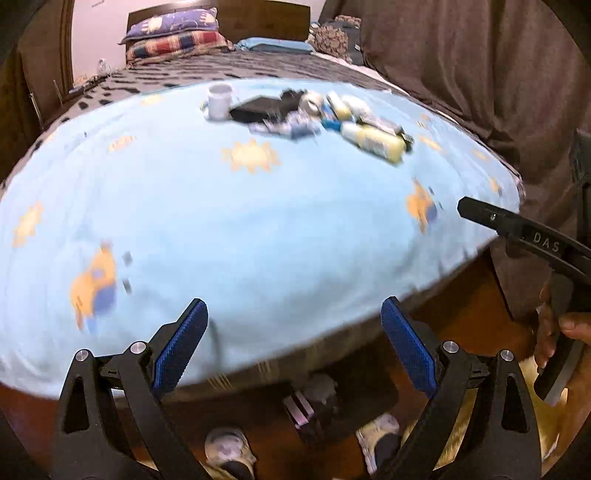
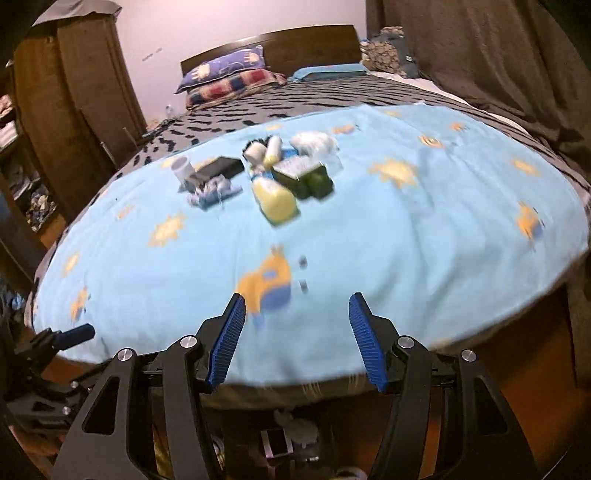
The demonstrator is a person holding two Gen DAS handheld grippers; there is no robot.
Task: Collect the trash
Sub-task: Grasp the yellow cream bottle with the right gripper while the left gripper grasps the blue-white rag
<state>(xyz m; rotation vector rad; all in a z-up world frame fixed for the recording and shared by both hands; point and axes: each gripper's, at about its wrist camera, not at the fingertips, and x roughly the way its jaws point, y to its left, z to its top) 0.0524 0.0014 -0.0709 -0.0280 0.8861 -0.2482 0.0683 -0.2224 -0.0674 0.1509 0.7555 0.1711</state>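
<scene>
A blurred heap of trash lies on a light blue blanket (image 1: 258,229) on the bed: a white cup (image 1: 219,100), a black flat box (image 1: 258,107), crumpled wrappers (image 1: 291,127) and a pale yellow bottle (image 1: 376,142). In the right wrist view the cup (image 2: 183,168), yellow bottle (image 2: 277,201), a dark green box (image 2: 306,177) and wrappers (image 2: 214,192) lie mid-blanket (image 2: 406,240). My left gripper (image 1: 293,325) is open and empty above the near blanket edge. My right gripper (image 2: 297,321) is open and empty, well short of the heap.
Pillows (image 1: 173,33) and a headboard stand at the far end of the bed. A brown curtain (image 1: 480,74) hangs on the right. A wooden wardrobe (image 2: 74,92) stands at left. A dark bin with litter (image 1: 317,406) sits on the floor below the bed edge.
</scene>
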